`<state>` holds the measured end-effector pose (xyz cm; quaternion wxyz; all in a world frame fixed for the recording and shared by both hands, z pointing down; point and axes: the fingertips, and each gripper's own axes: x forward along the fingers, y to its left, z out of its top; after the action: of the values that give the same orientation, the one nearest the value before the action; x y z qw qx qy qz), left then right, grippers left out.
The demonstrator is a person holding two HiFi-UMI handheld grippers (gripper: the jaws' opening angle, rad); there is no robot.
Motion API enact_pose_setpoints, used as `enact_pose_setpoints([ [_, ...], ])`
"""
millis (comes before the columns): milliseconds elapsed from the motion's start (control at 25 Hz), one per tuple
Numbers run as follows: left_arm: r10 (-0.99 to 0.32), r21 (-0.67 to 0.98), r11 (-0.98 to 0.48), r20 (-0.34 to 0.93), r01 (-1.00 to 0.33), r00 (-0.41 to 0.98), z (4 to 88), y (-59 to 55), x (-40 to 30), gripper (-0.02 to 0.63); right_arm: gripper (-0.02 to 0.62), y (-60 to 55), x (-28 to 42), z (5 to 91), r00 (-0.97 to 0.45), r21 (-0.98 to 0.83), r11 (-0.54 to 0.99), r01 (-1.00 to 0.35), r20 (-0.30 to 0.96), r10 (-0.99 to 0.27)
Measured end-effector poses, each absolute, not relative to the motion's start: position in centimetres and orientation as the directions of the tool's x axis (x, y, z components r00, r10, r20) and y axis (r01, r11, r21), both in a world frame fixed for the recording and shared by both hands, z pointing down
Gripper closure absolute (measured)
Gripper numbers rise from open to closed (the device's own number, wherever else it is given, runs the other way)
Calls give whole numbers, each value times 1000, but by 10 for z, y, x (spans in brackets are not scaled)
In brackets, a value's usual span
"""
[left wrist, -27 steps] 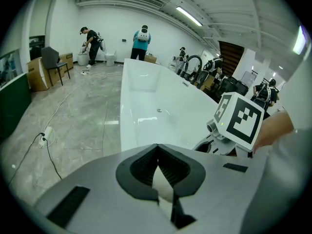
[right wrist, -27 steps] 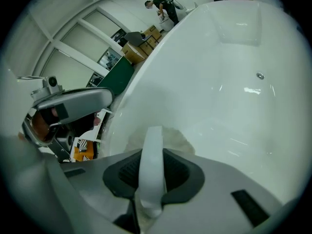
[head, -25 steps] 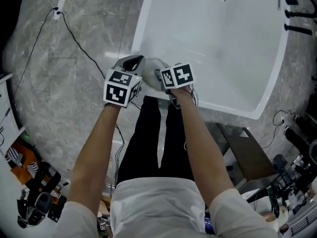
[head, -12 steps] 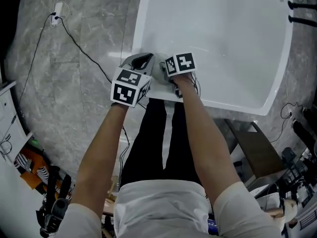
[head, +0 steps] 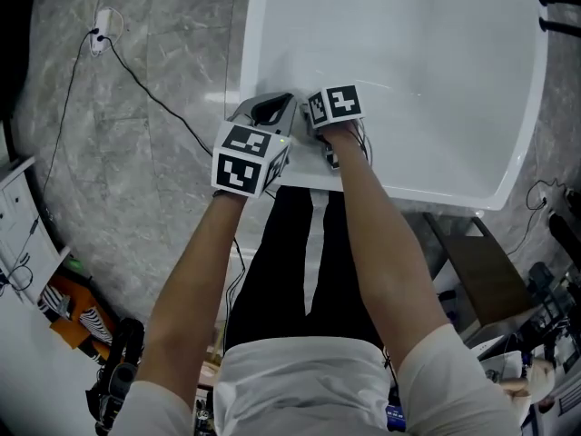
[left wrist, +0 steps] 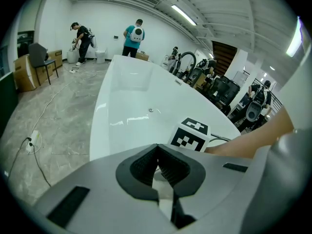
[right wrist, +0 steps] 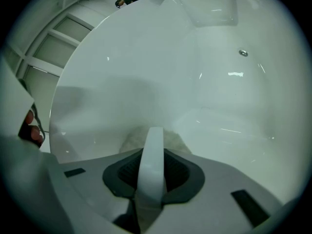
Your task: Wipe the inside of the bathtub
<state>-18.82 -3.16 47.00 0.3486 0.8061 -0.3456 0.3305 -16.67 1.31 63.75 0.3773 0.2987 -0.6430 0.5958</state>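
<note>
Grey marble floor [head: 136, 171] fills the left of the head view, with a black cable [head: 145, 87] trailing across it. The white bathtub [head: 408, 71] takes up the upper right. Both grippers sit at its near rim, at the frame's centre.

The right gripper [right wrist: 152, 155] reaches down inside the tub. Its jaws are clamped on a white band [right wrist: 151, 150]. Just past them a pale fuzzy cloth [right wrist: 174, 140] lies against the tub's inner wall. The drain [right wrist: 243, 53] shows at the upper right of that view.

The left gripper [left wrist: 157, 149] hangs just left of the right one, over the rim. Its jaws are closed together with nothing between them. Two persons [left wrist: 83, 33] stand beyond the tub's far end, at the upper left of its view.
</note>
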Motion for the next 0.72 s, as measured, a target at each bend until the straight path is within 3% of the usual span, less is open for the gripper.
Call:
enact_pose_setpoints([
  [720,-261,371,-491,801,-788,540,512,-27,-133,594,503,20,-90,651,-479,-483,89,-871,876,61],
])
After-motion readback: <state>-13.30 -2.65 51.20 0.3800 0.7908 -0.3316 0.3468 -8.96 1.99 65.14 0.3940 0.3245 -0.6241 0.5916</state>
